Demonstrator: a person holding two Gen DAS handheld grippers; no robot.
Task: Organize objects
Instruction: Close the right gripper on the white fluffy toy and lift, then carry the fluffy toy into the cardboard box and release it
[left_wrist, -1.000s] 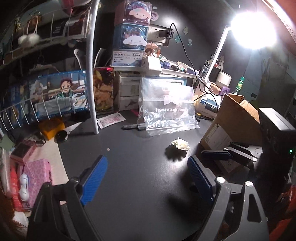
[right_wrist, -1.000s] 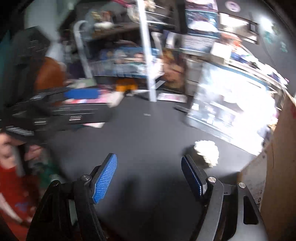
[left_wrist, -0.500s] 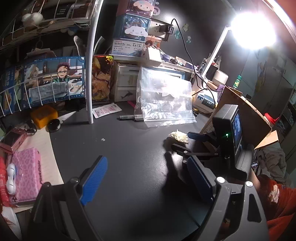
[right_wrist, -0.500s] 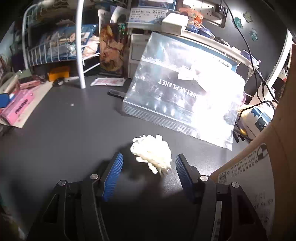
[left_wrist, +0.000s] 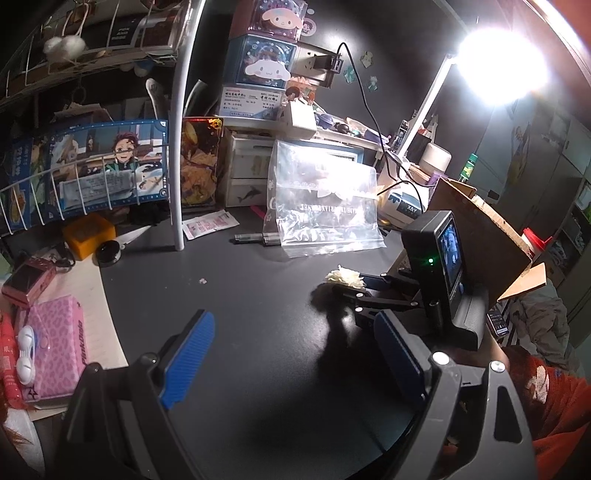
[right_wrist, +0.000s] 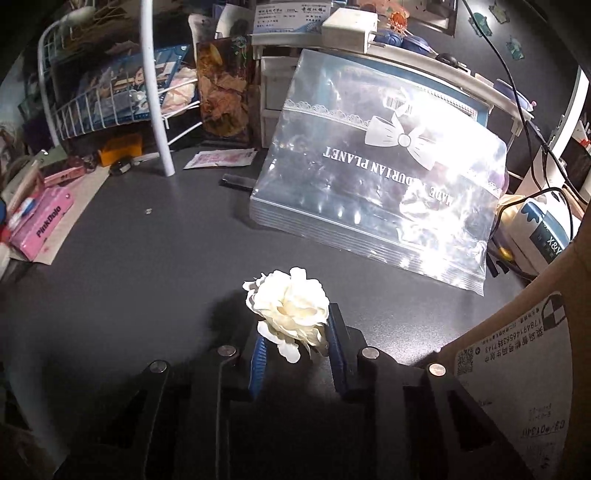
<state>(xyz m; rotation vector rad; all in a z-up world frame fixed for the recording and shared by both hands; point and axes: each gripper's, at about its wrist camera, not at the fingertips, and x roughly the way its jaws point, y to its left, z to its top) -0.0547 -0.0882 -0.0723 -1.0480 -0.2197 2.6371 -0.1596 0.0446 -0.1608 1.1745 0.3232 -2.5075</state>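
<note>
Since half a second ago, the right gripper (right_wrist: 295, 354) has closed its blue ribbed fingers (right_wrist: 258, 360) from either side of the white flower (right_wrist: 290, 310) onto it, so the ruffled, papery bloom now sits clamped between them, low over the dark matte tabletop (right_wrist: 147, 280). From the left wrist view the flower (left_wrist: 345, 277) shows small at the tip of the right gripper (left_wrist: 354, 286), at mid-distance on the right of the tabletop (left_wrist: 258, 317). The left gripper (left_wrist: 291, 354) hangs nearer, its fingers (left_wrist: 188, 354) wide apart and holding nothing.

Just beyond the flower lies a glossy clear zip bag (right_wrist: 388, 177), printed with a white bow and lace border, leaning back against a white drawer unit (right_wrist: 273, 99). A brown cardboard box (right_wrist: 524, 354) with a printed label crowds the right side, close to the gripper. To the far left stand a white wire rack (right_wrist: 110, 107) and its round post (right_wrist: 159, 110); a pink patterned case (right_wrist: 40, 225) lies at the left edge.
</note>
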